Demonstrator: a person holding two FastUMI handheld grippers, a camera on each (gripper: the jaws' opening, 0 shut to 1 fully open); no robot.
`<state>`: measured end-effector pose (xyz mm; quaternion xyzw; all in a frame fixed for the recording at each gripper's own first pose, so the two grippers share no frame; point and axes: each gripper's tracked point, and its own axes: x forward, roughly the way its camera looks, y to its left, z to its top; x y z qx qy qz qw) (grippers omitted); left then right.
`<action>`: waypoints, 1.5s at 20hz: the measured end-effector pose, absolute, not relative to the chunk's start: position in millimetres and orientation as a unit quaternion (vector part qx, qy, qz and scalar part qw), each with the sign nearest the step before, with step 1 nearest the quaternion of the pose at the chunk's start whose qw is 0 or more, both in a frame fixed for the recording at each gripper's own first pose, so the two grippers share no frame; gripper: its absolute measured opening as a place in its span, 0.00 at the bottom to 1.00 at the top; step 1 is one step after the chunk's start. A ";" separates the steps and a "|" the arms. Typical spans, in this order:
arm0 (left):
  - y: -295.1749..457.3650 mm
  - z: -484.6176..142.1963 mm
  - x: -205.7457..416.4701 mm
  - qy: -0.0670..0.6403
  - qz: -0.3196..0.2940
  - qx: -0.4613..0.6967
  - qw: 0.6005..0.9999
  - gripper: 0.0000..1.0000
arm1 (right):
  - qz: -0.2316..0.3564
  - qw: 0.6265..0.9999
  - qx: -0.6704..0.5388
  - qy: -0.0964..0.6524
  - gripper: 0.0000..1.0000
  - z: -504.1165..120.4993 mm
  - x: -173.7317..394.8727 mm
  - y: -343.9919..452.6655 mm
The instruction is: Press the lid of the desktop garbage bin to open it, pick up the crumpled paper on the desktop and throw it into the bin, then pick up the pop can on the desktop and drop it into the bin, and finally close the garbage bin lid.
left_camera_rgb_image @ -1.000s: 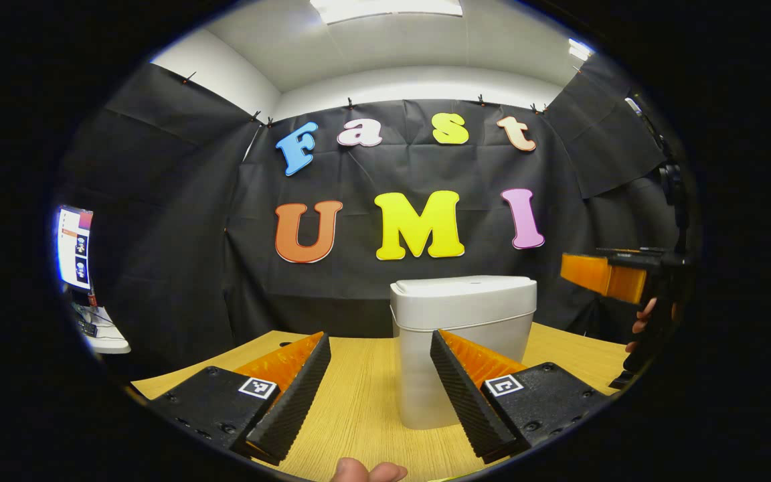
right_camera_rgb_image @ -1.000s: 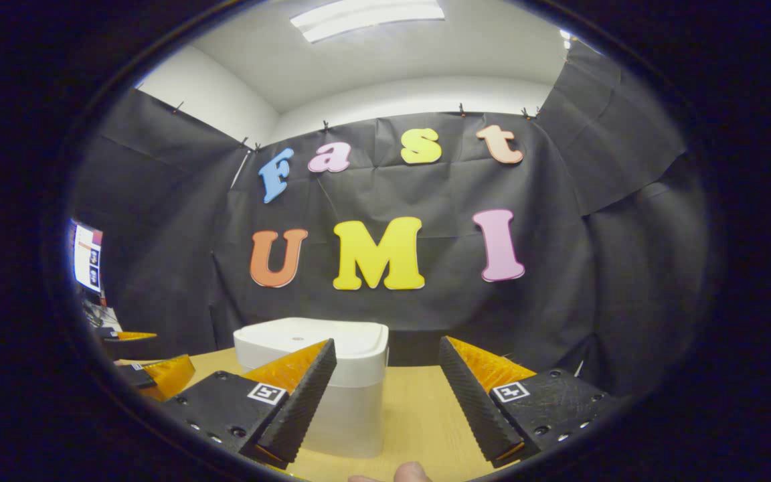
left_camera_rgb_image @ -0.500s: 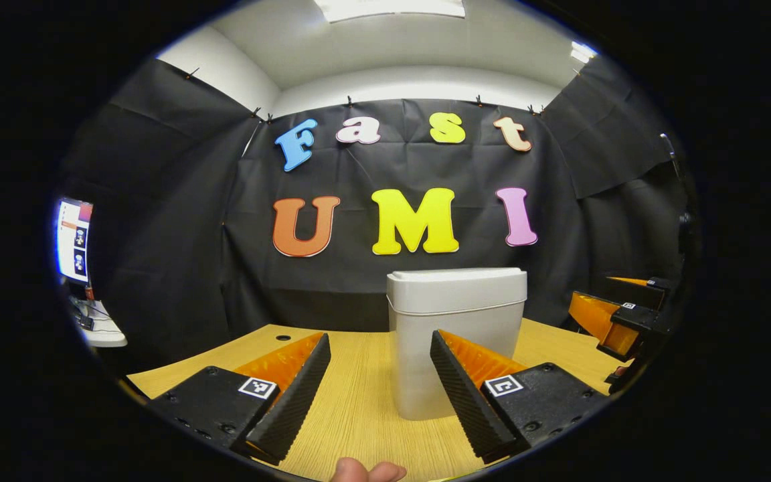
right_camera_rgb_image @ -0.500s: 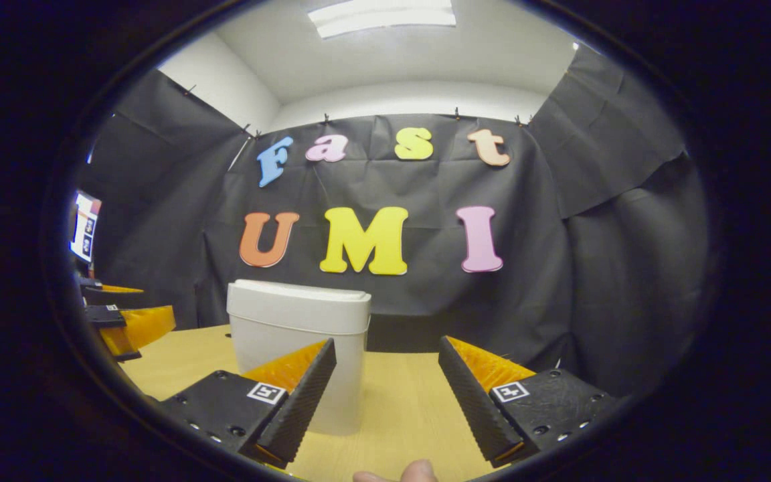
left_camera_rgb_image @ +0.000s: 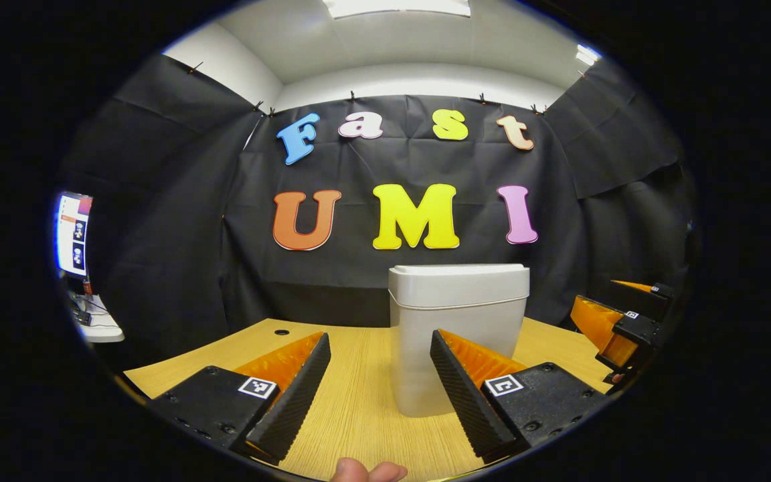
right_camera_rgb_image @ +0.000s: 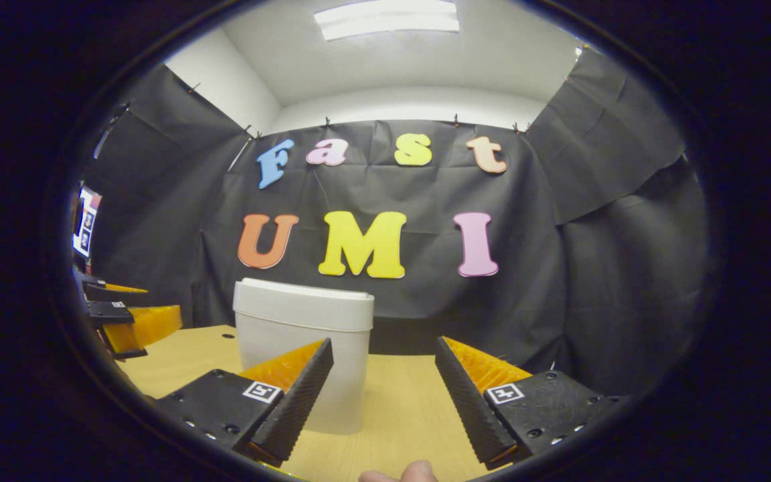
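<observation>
Apparently done, both tongs hang released and empty near the desk [left_camera_rgb_image: 359,402], the left gripper [left_camera_rgb_image: 380,395] facing the bin [left_camera_rgb_image: 458,335] and the right gripper [right_camera_rgb_image: 384,402] just beside it, its lid [right_camera_rgb_image: 304,311] down, presumably with paper and can inside.

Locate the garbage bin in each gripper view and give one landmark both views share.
Left gripper view: the garbage bin stands right of centre, lid shut, partly behind the left claw's right finger.
Right gripper view: it stands left of centre, behind the right claw's left finger.
Shared landmark: the wooden table.
</observation>
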<state>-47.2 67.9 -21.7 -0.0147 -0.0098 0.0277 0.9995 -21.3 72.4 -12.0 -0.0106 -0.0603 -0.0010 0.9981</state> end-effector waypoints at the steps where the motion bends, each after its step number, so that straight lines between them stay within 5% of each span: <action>1: 68.2 -20.0 -48.6 -0.011 0.028 -0.014 0.999 0.97 | 0.000 0.998 -0.010 -0.054 0.97 -14.6 -19.4 75.7; 30: 62.1 -17.4 -49.7 -0.013 0.015 -0.017 1.000 0.96 | -0.023 0.998 0.017 -0.047 0.97 -19.5 -36.9 57.2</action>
